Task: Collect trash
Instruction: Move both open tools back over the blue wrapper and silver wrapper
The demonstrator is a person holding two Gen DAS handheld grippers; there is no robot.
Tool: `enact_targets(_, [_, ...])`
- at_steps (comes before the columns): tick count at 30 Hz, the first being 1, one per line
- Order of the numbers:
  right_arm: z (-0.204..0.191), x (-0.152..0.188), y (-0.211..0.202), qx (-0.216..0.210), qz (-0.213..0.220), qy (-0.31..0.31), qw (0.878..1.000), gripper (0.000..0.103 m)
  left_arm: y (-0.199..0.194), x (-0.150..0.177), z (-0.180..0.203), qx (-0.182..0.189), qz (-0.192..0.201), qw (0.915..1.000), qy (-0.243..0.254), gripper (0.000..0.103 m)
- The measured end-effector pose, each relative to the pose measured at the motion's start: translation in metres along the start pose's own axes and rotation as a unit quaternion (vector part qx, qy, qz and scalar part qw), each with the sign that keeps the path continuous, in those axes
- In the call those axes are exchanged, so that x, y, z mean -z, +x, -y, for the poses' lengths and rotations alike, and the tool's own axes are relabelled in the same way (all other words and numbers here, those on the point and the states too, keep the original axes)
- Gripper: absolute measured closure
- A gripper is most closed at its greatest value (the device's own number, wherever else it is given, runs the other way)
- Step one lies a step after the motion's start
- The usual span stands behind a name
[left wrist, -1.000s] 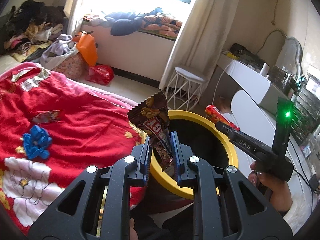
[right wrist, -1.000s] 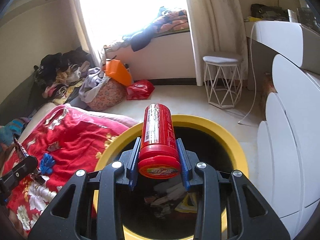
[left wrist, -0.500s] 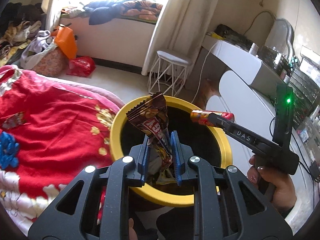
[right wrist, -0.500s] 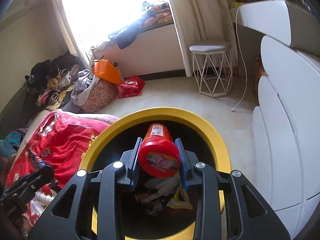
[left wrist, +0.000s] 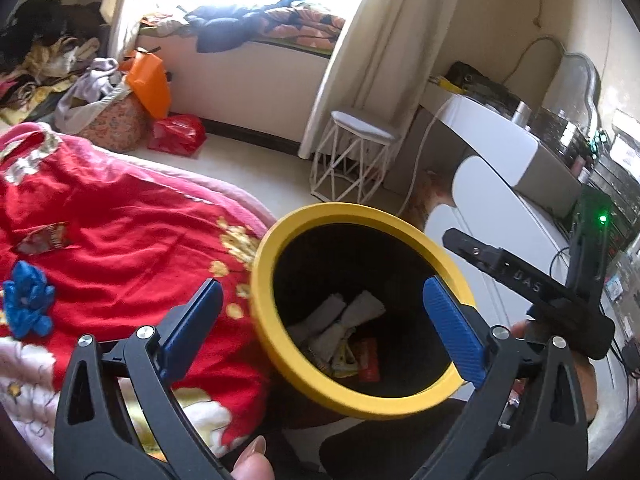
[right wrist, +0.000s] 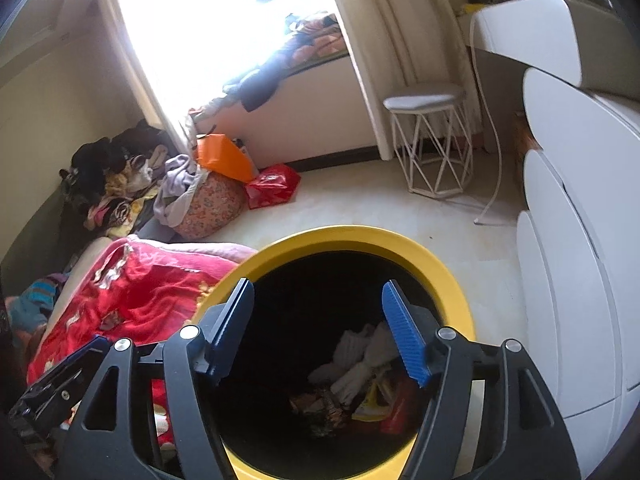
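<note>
The remaining trash lies on the red bedspread [left wrist: 120, 248] at the left of the left wrist view: a small snack wrapper [left wrist: 44, 238] flat on the cloth at mid-left, and below it a crumpled blue piece [left wrist: 28, 306] near the lower-left edge. Both look light and limp; the wrapper is probably slick foil, best pinched at a raised edge or corner, since it lies flush on soft fabric, while the blue wad offers bulk to squeeze across its middle. At centre stands the yellow-rimmed bin [left wrist: 280, 240], holding tissues and packets at its bottom. The left gripper [left wrist: 320, 316] hangs over it with jaws spread wide and empty; the right gripper [right wrist: 318, 330] is likewise spread and empty above the bin's mouth.
</note>
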State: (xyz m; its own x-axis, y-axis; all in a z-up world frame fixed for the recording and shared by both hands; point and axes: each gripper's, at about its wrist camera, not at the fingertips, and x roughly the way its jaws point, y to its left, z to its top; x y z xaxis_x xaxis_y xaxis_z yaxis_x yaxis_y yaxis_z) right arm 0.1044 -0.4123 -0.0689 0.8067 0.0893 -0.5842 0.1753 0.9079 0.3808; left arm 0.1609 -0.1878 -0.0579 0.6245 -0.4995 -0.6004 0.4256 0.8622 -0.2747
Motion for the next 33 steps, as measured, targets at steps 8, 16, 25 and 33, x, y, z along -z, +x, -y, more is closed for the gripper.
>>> enact_targets(8, [-0.033,0.001,-0.008,-0.027,0.015,-0.043,0.999,0.036,-0.020,-0.001,-0.032,-0.038,0.017,0.9987,-0.028,0.011])
enact_targets(16, [-0.073,0.012,-0.006,-0.055,0.008,-0.085,0.995,0.035,-0.044,-0.004,-0.076,-0.082,0.039,0.9936,-0.067,0.011])
enact_targets(25, [-0.120,0.022,0.001,-0.084,-0.003,-0.133,0.988,0.035,-0.068,-0.005,-0.128,-0.127,0.059,0.9842,-0.108,0.011])
enact_targets(33, [-0.177,0.025,0.026,-0.132,-0.033,-0.192,0.972,0.035,-0.083,0.006,-0.173,-0.173,0.050,0.9721,-0.151,0.011])
